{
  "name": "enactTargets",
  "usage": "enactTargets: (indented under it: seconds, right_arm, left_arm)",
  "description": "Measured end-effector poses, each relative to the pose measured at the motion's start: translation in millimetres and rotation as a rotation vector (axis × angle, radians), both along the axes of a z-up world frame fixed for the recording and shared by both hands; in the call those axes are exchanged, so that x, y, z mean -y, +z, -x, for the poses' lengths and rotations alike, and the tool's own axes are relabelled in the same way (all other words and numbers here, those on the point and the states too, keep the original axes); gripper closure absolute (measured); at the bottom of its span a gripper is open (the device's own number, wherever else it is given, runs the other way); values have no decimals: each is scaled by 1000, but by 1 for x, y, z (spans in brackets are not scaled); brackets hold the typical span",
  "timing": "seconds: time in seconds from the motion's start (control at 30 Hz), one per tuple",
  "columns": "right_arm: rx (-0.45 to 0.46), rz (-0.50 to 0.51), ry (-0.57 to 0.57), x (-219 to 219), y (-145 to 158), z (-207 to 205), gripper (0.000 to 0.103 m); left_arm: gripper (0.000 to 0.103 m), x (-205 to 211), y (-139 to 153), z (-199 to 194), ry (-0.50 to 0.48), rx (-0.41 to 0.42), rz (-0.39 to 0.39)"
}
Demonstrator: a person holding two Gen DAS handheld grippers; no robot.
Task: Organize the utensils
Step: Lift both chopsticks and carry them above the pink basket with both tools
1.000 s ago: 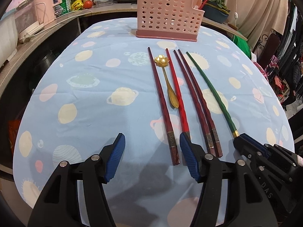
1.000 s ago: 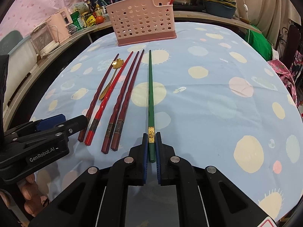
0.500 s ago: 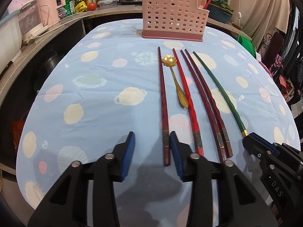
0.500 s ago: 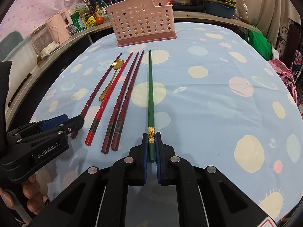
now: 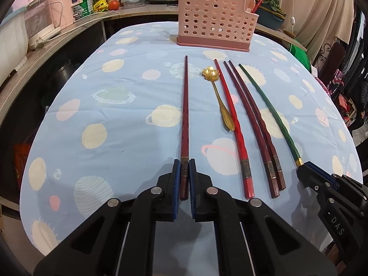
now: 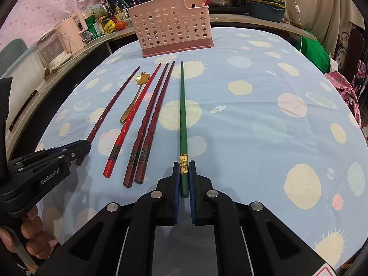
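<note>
While the left gripper [image 5: 183, 172] pinches the butt of the dark maroon wooden chopstick [image 5: 185, 105] and the right gripper [image 6: 184, 172] clamps the green gold-banded chopstick [image 6: 183, 115], both sticks lie on the tablecloth pointing at 12 o'clock toward the perforated pink plastic utensil basket [image 5: 216, 18].

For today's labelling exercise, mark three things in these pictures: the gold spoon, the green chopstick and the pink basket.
gold spoon [image 5: 217, 96], left wrist view, mid-handle.
green chopstick [image 6: 182, 115], right wrist view, middle of the shaft.
pink basket [image 5: 214, 23], left wrist view, front perforated wall.
</note>
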State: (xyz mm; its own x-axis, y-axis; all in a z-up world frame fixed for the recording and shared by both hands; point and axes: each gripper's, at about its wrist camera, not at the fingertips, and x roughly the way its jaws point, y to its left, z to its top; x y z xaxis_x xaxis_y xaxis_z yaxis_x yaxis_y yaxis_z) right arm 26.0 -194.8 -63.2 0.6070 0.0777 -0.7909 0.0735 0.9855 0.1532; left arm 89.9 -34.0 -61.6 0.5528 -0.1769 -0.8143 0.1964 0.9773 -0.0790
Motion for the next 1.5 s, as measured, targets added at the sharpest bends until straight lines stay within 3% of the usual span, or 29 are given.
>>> enactTargets:
  seconds: [0.67,1.13,1.5]
  right_arm:
    - [76,-13,-42,12,32,7,96]
    - [193,-17,-49,22,84,-1,96]
    - [308,-11,-37,34,138,-27,96]
  left_arm:
    - [96,-16,33,6,28,41,43]
    - [96,-24,76,1,42,115,74]
    - [96,-30,130,-22,60,213,107]
